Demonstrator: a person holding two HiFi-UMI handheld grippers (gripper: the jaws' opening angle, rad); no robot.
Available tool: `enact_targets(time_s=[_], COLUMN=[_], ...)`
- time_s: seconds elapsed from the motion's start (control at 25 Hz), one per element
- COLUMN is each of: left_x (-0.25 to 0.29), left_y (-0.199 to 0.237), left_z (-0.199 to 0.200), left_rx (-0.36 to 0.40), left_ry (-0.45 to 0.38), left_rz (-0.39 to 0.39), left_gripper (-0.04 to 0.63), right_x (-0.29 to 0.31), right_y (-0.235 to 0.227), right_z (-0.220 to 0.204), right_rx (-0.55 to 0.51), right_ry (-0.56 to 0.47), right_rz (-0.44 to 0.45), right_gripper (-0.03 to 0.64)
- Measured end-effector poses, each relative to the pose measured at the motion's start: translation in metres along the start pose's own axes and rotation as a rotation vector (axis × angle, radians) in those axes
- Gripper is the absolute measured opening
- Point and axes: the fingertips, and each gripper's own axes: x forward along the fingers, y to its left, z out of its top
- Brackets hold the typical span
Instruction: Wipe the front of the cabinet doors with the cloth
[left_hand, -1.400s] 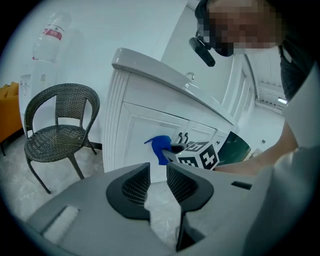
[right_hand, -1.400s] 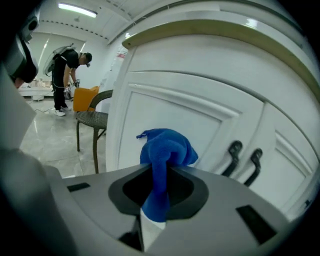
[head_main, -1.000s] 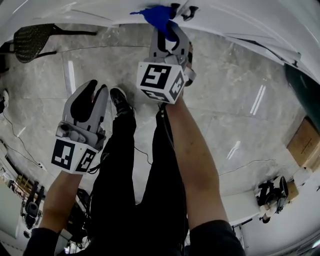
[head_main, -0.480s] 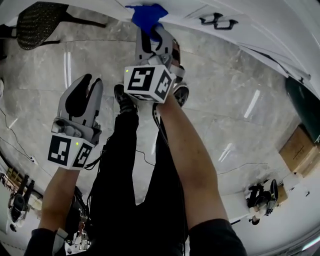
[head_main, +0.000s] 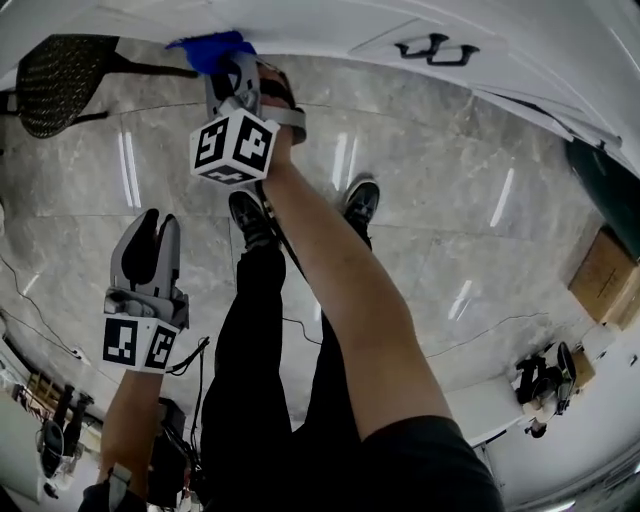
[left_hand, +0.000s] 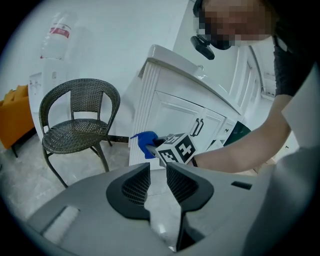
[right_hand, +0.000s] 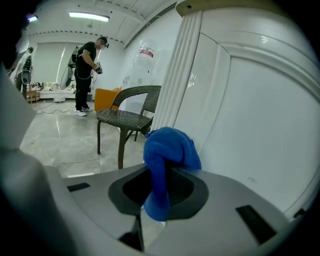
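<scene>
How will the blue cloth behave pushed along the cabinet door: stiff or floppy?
Probably floppy: the cloth bunches above the right gripper and a tail droops below its jaws. Likely light, since that one pinch carries it. On the glossy cabinet door it should slide easily, though loose folds may roll under.

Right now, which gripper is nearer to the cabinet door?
Right. The right gripper holds the blue cloth up at the cabinet door. The left gripper hangs over the floor, empty, jaws slightly apart, well clear of the door.
</scene>
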Motion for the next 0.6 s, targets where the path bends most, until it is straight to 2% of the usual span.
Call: enact_targets(time_s=[0.2, 0.32, 0.44, 0.6], left_x=[0.006, 0.018, 0.030, 0.042], left_y=[-0.016, -0.031, -0.047, -0.075], left_z=[-0.003, 0.002, 0.006, 0.006], left_rx=[-0.001, -0.020, -0.003, 0.014], left_ry=[0.020, 0.019, 0.017, 0.022], left_rz=[-0.022, -0.044, -0.053, -0.066], left_gripper=[0.104, 0.104, 0.104, 0.104], right_x=[-0.005, -0.015, -0.031, -0.055], right_y=[-0.012, -0.035, -0.065, -0.102], right_z=[-0.017, -0.029, -0.050, -0.089], right_rx=[-0.052, -0.091, -0.058, -0.094], right_ry=[0.023, 0.039, 0.055, 0.091], right_rz=[-0.017, -0.066, -0.112, -0.130], right_gripper=[0.058, 0.058, 0.058, 0.058])
